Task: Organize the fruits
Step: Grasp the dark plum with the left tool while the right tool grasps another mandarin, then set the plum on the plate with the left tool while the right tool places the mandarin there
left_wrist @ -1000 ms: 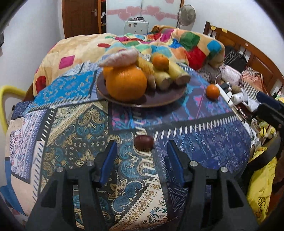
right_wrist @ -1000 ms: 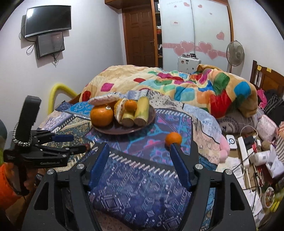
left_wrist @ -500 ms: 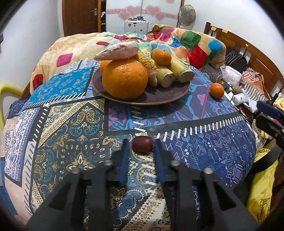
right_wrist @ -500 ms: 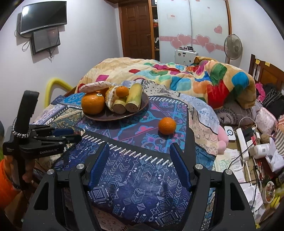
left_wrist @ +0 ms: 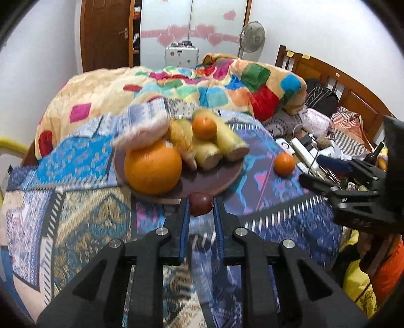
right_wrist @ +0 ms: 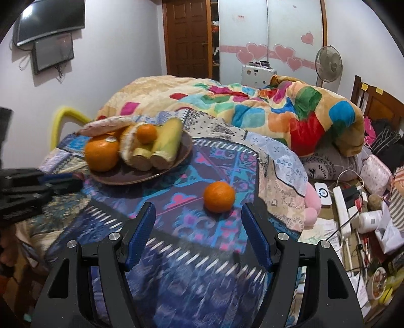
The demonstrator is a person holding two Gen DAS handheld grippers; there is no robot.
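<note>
Holding a small dark red fruit (left_wrist: 200, 203) between its closed fingers just in front of the brown plate (left_wrist: 222, 176), the left gripper (left_wrist: 200, 205) is near the big orange (left_wrist: 153, 169), while the right gripper (right_wrist: 198, 222) stays wide apart just behind the small orange (right_wrist: 219, 196) on the cloth (right_wrist: 176, 191).

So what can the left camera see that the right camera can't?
Only the left camera shows the little dark red fruit, pinched in the left claw just short of the plate. Only the right camera shows the TV on the wall and the right claw, open wide, with nothing in it. Both show the plate piled with food, the big orange on it, and the loose small orange on the cloth.
</note>
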